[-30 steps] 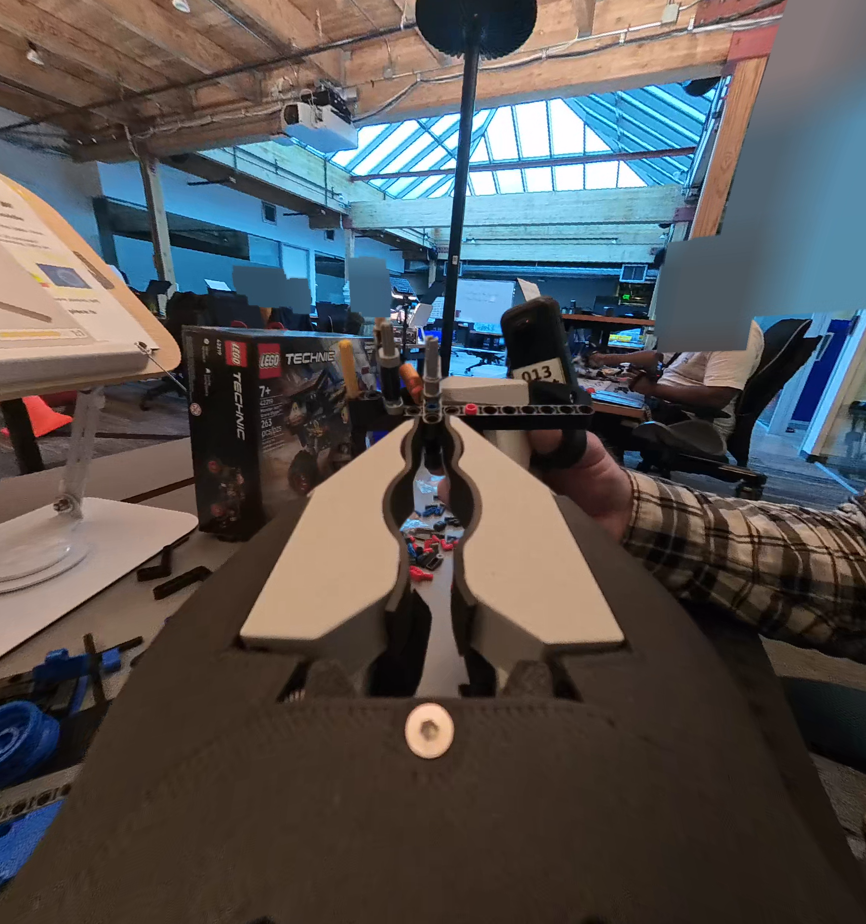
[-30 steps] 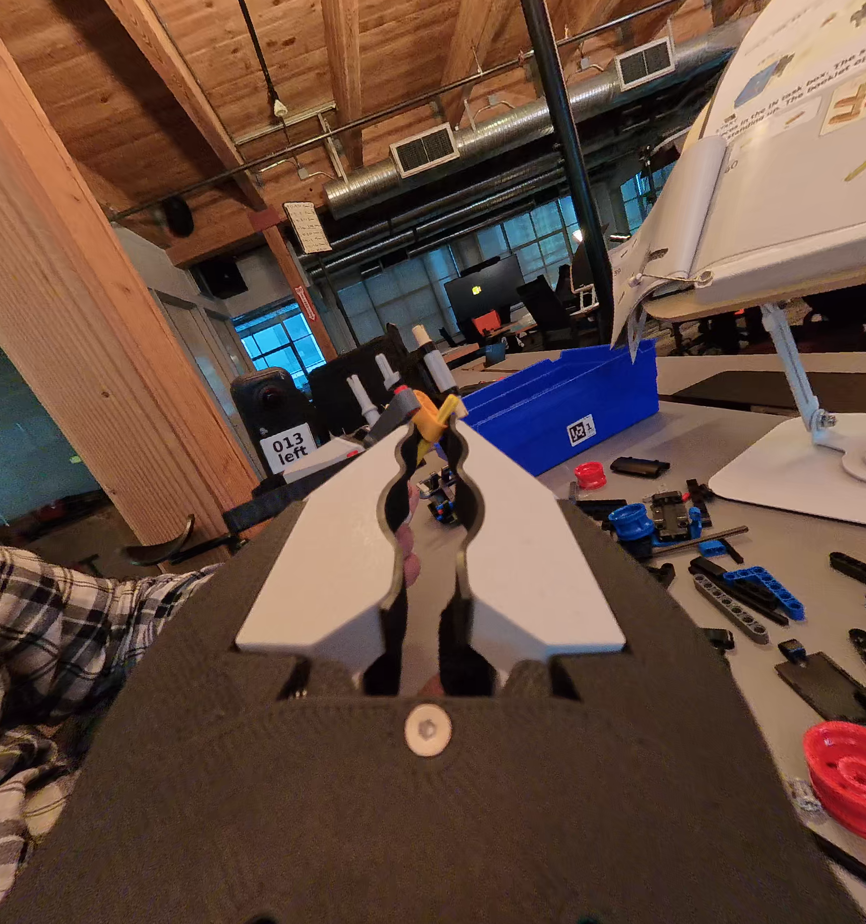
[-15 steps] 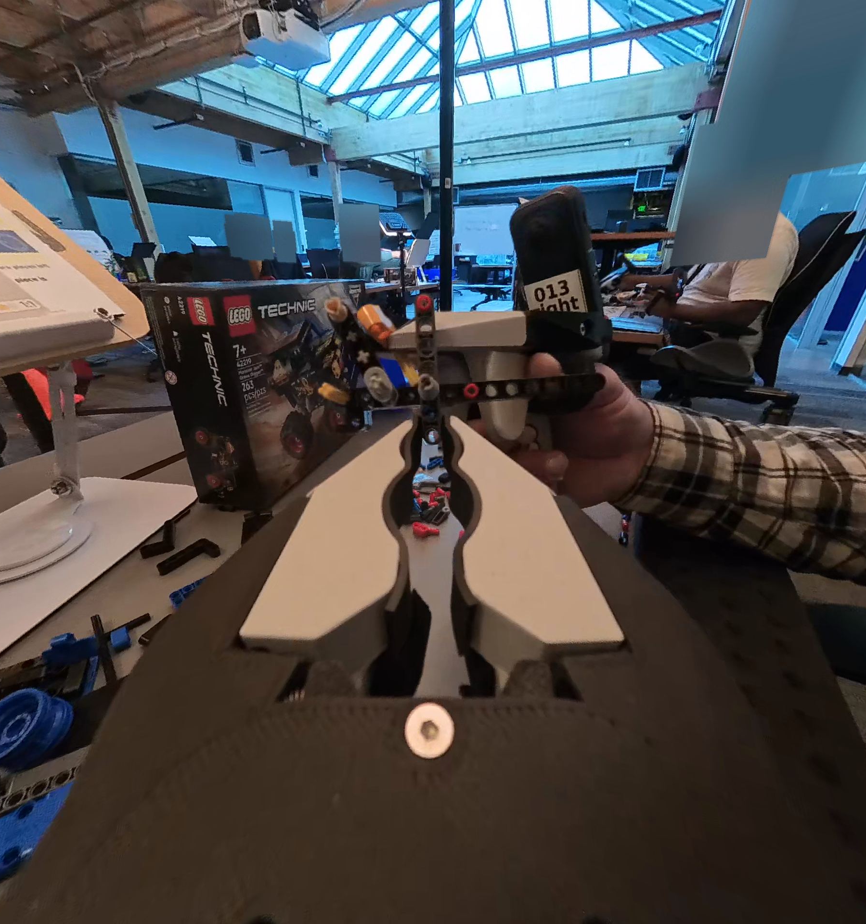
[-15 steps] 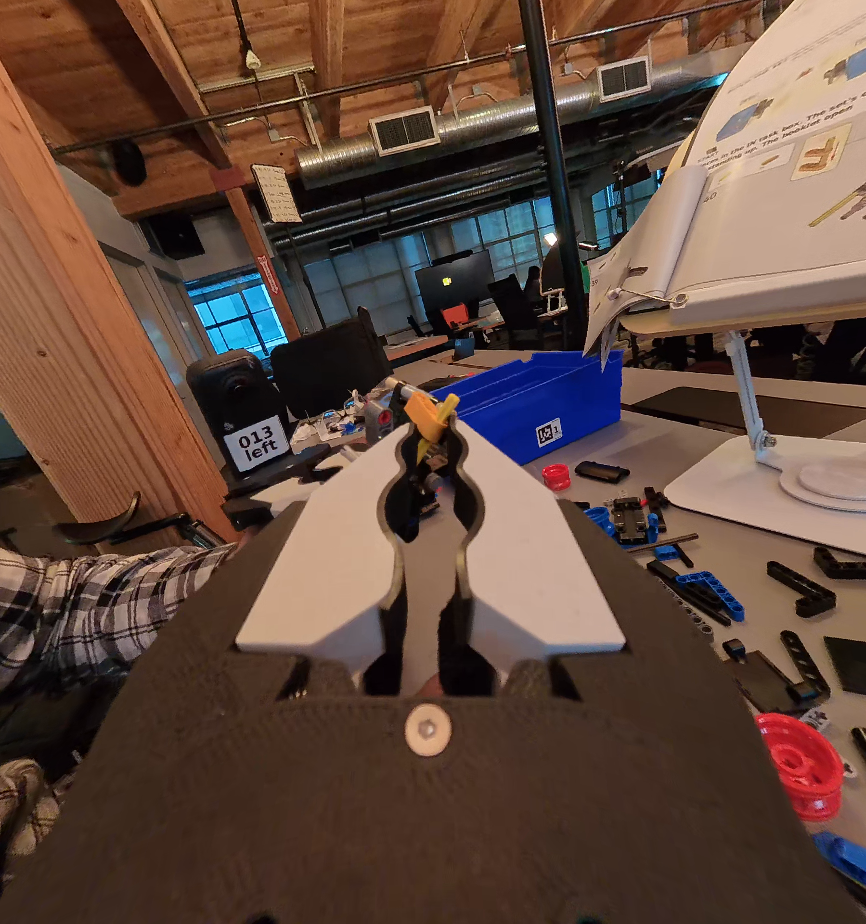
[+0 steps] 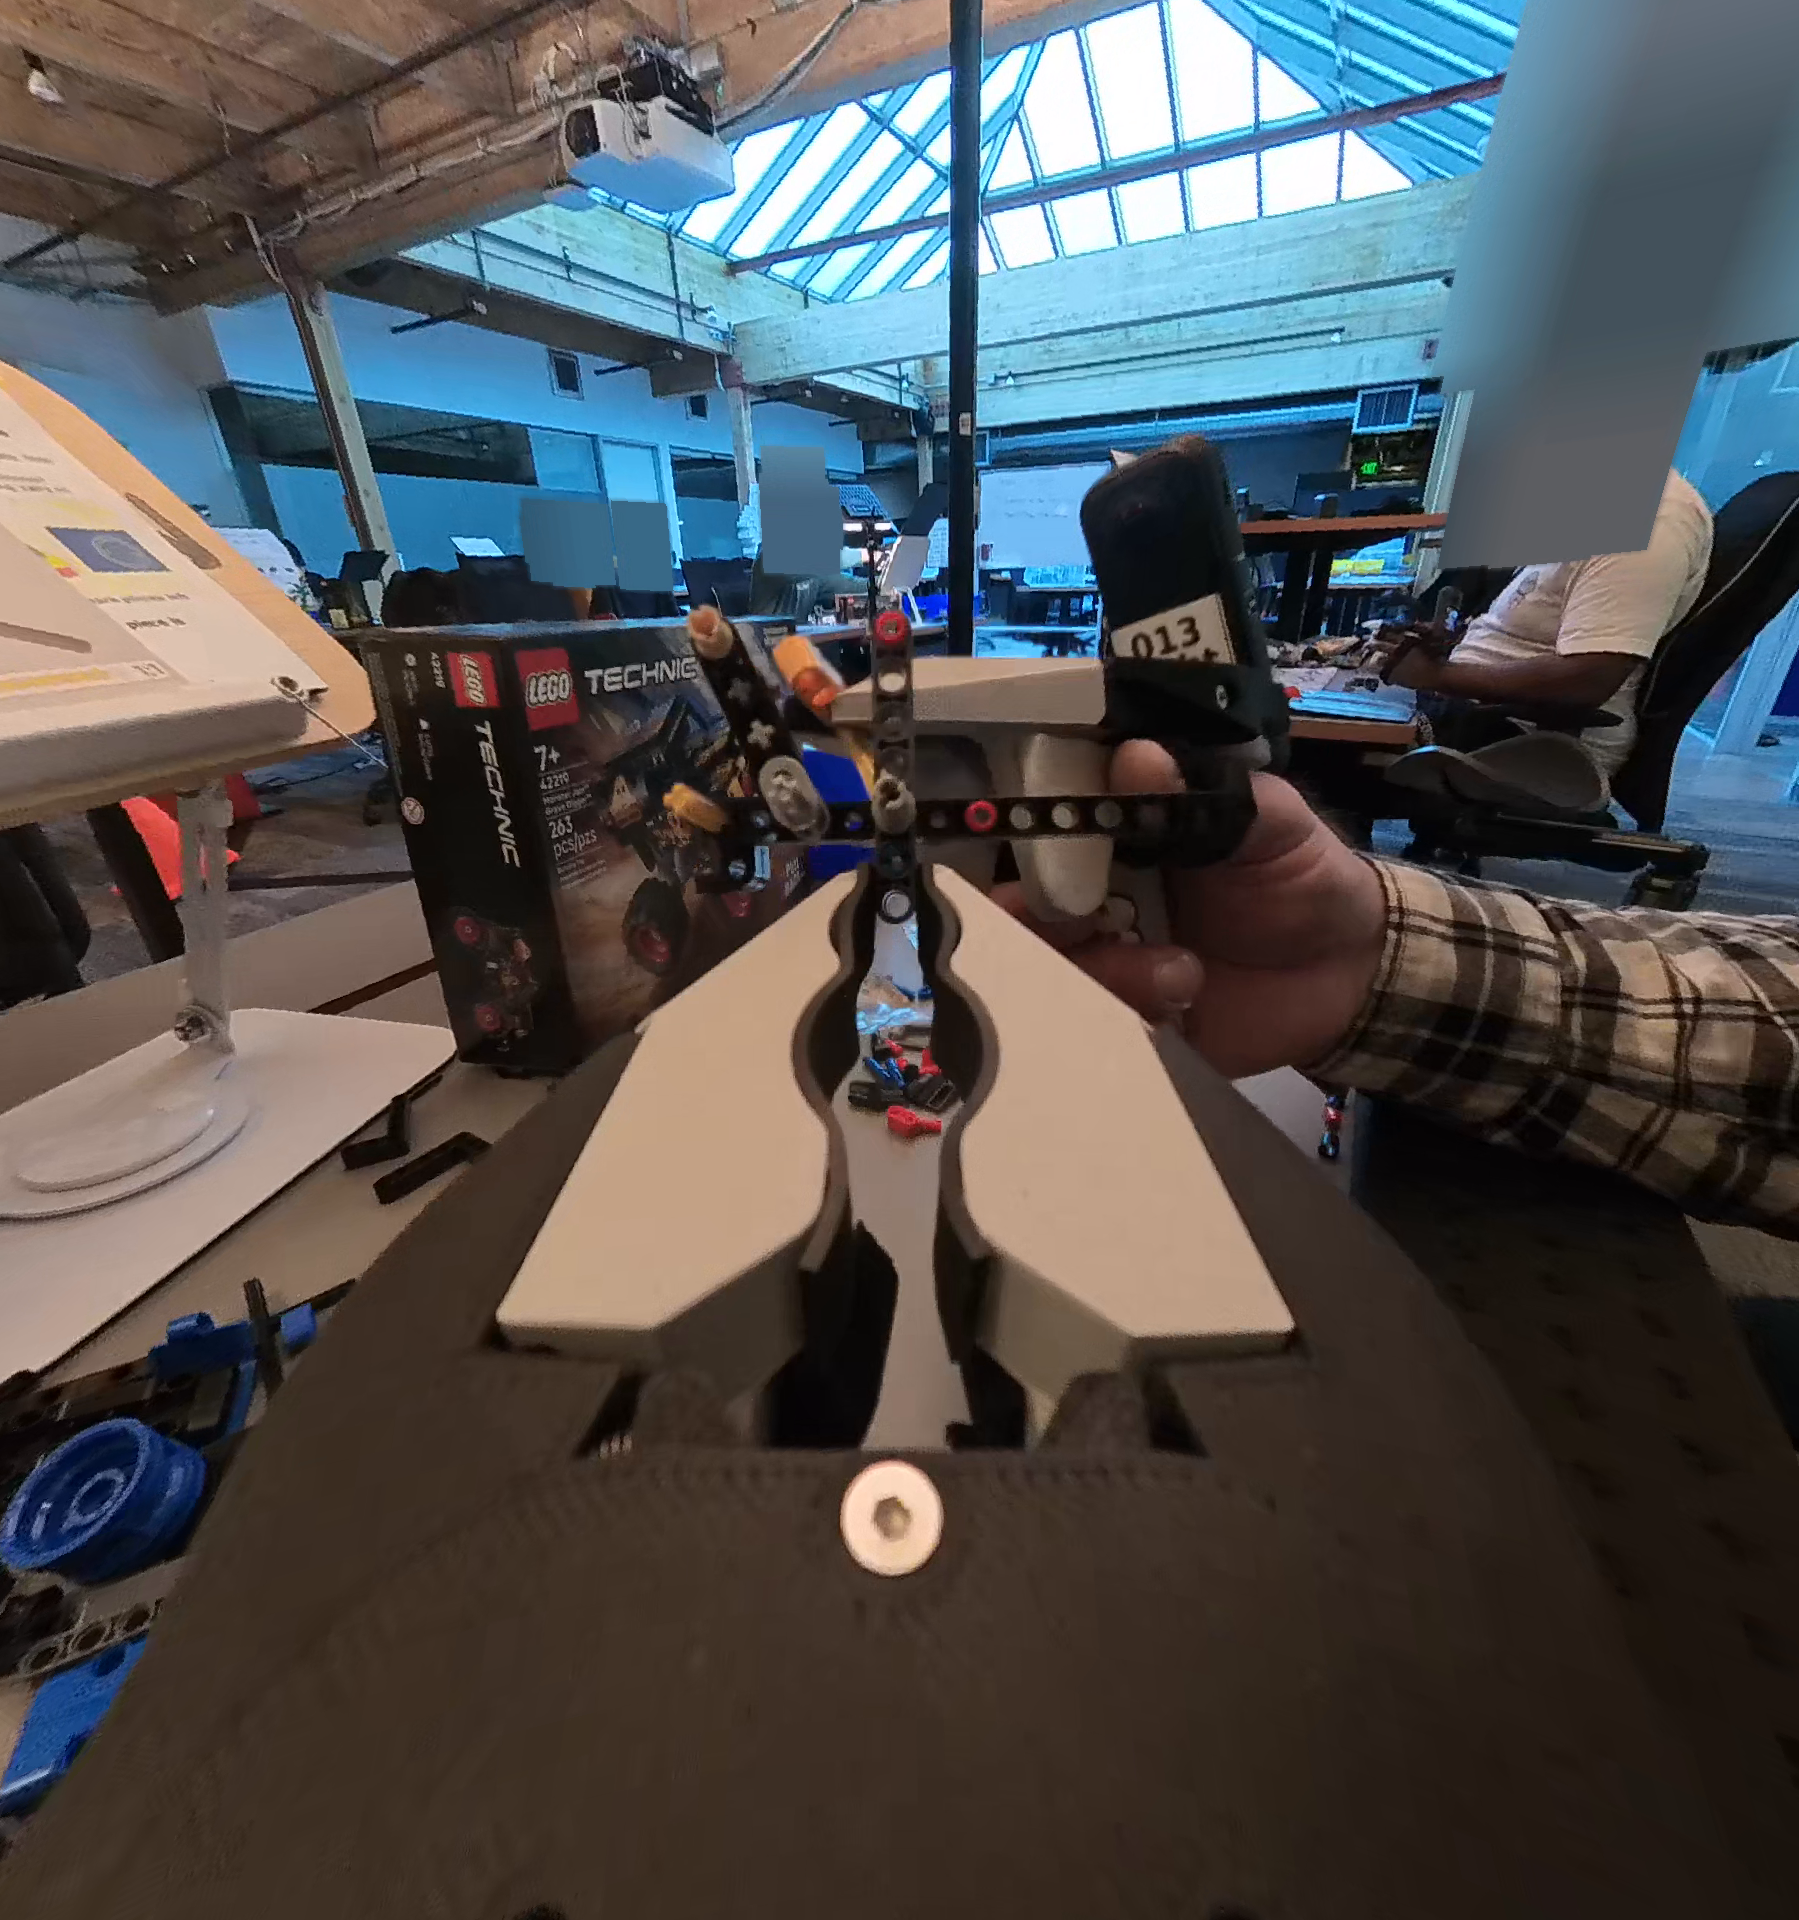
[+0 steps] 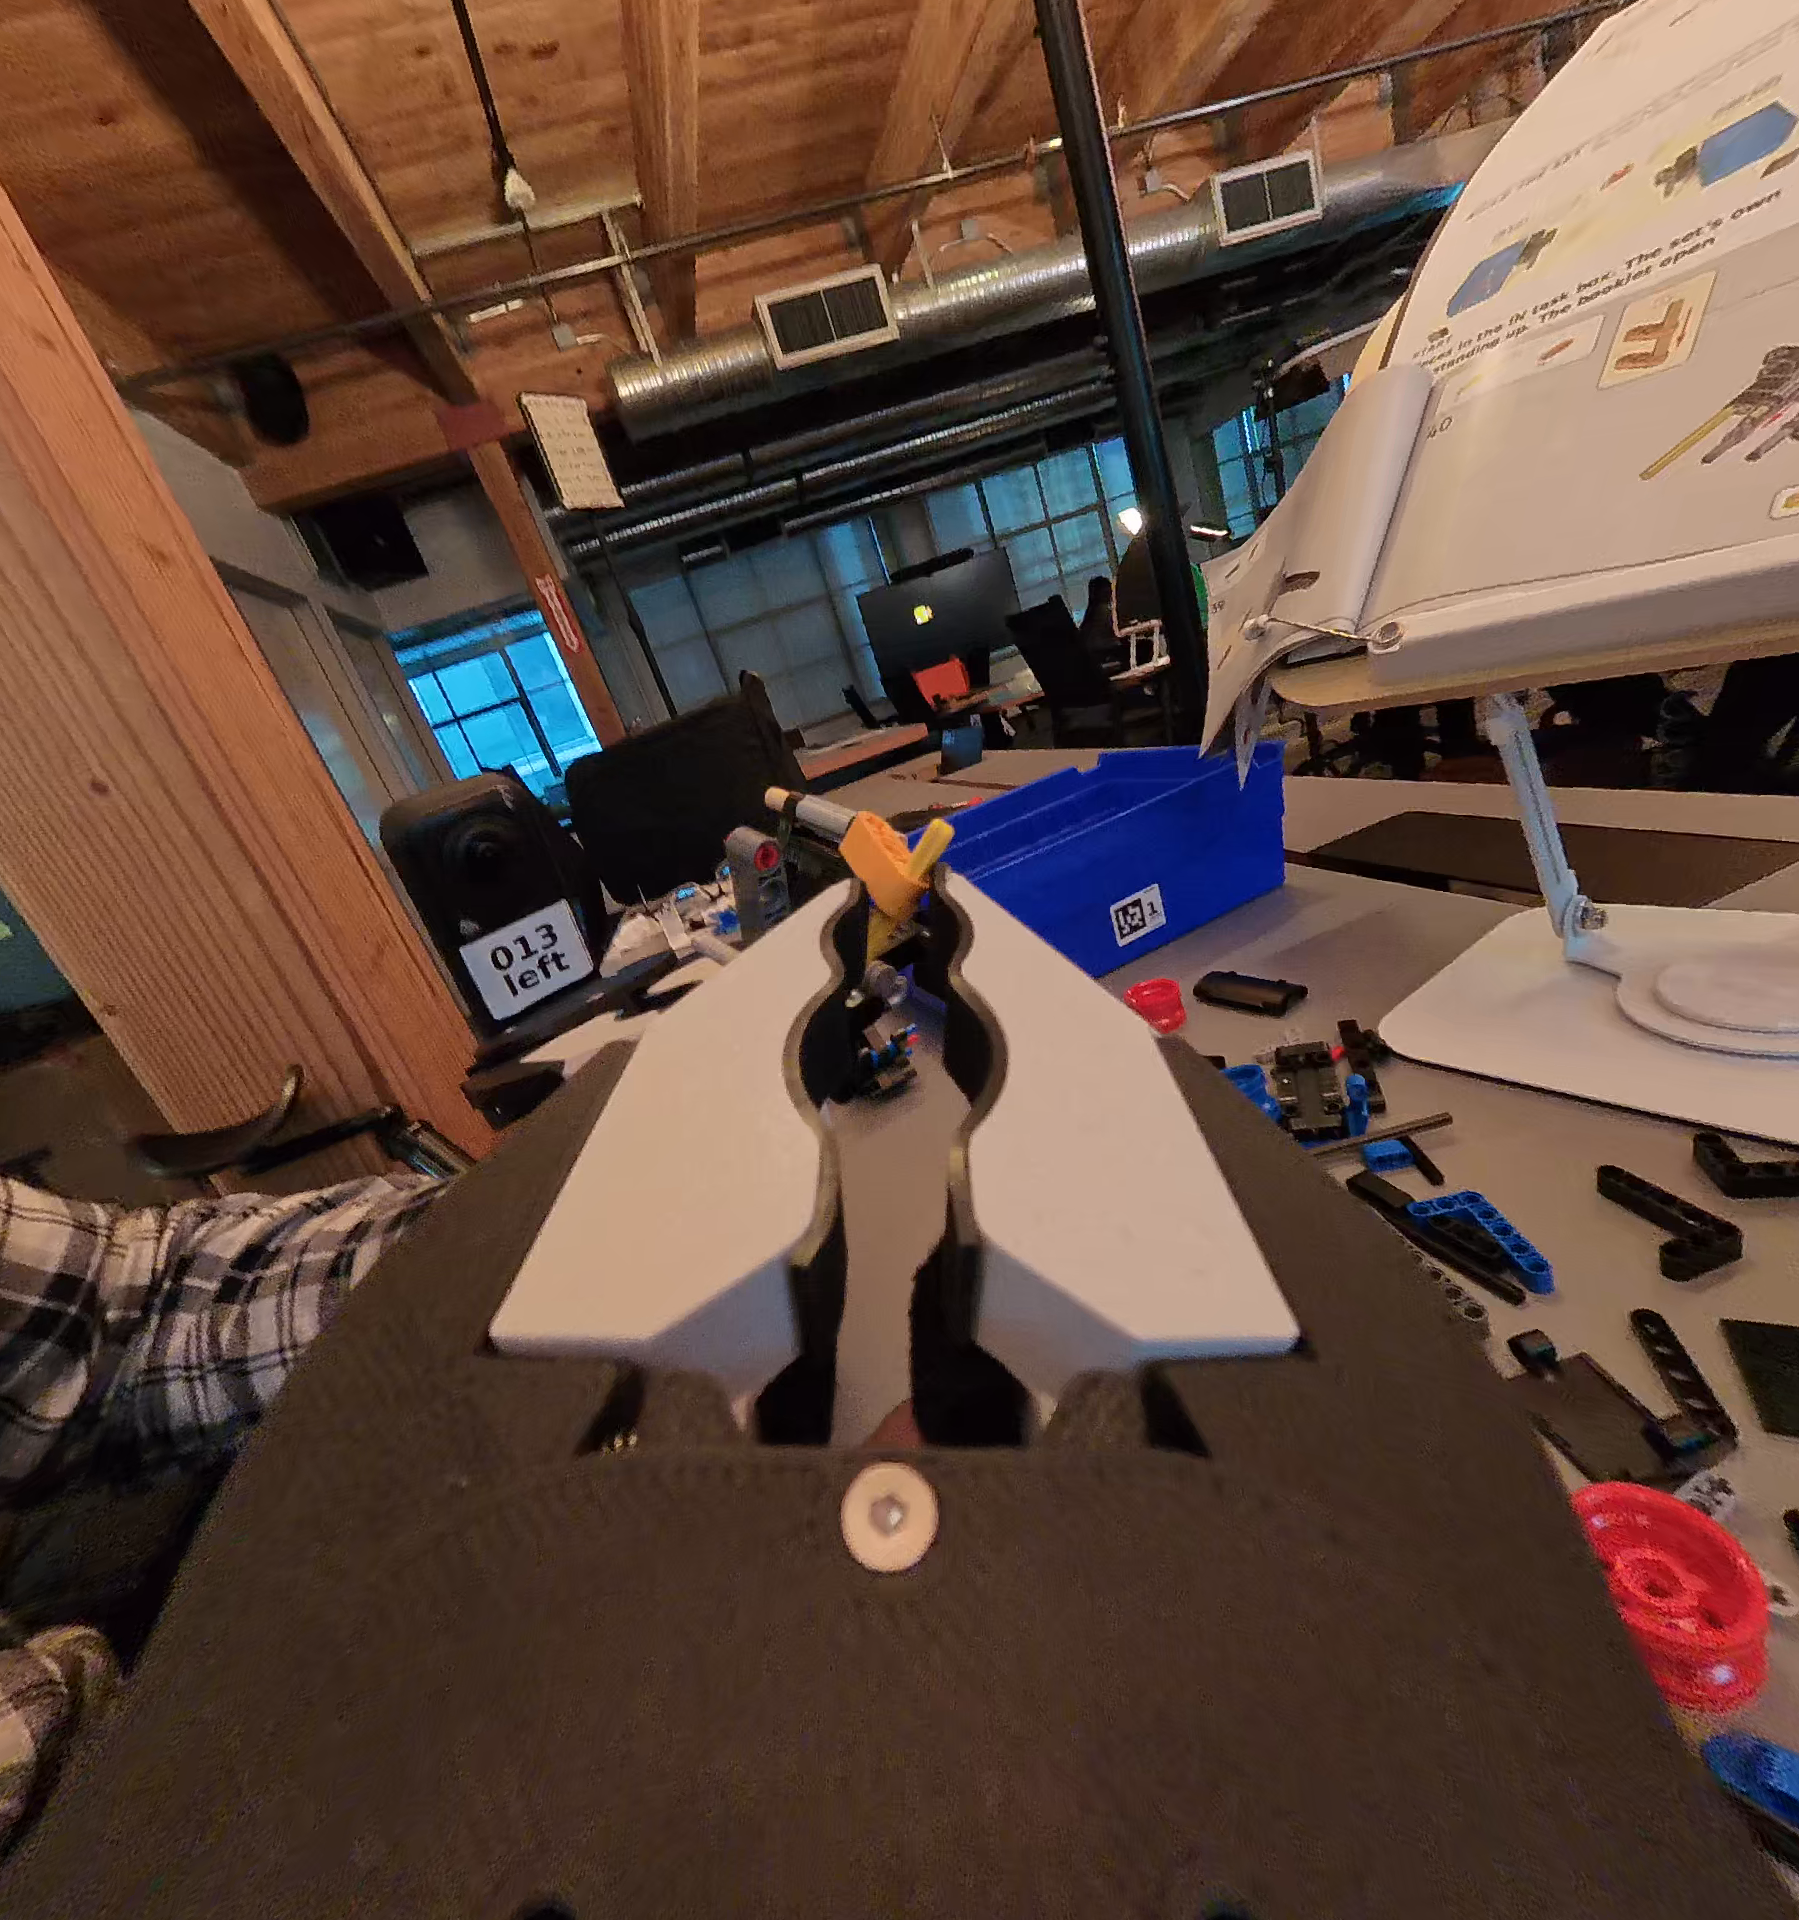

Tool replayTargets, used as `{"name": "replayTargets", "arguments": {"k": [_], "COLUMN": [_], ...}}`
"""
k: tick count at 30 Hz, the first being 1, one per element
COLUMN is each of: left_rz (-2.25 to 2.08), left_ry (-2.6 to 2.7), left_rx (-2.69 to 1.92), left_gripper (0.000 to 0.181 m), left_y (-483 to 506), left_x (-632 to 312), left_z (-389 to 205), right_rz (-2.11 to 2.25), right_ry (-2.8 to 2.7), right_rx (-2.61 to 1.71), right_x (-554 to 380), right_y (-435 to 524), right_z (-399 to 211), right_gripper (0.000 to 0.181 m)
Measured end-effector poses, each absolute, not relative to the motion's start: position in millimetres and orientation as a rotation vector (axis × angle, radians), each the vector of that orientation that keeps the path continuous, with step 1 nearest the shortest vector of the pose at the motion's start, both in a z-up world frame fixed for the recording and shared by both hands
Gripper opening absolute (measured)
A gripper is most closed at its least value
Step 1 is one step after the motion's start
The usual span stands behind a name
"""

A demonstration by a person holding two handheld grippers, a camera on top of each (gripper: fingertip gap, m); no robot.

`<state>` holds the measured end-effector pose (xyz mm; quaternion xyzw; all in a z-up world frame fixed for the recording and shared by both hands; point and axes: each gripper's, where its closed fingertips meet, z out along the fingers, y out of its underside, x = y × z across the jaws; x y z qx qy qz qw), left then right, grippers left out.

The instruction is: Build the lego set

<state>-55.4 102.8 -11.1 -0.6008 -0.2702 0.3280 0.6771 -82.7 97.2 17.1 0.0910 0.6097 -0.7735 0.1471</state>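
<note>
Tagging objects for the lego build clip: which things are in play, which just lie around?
In play:
- black lego assembly, pinched by left gripper and right gripper
- open instruction booklet
- loose beams, red wheel, blue wheel

Lying about:
- set box
- blue bin

red wheel (image 6: pixel 1672 1619): outline blurred | blue piece (image 6: pixel 1783 1785): cut by right edge | booklet (image 5: pixel 74 592): left part off-frame
</note>
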Motion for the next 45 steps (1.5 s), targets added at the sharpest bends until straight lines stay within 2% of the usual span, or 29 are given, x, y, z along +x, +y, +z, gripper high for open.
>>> {"name": "replayTargets", "arguments": {"k": [16, 45], "left_rz": [0.579, 0.606], "left_ry": [-0.564, -0.521], "left_rx": [-1.185, -1.346], "left_gripper": [0.007, 0.008], "left_y": [96.4, 112.2], "left_x": [-43.5, -42.8], "left_z": [10.2, -9.7], "right_rz": [-2.175, -2.257], "right_ry": [1.658, 1.869], "right_rx": [0.324, 0.189], "right_x": [-81.8, -64.1], "right_y": [95.2, 84.4], "right_z": [19.7, 15.3], "right_gripper": [0.009, 0.008]}}
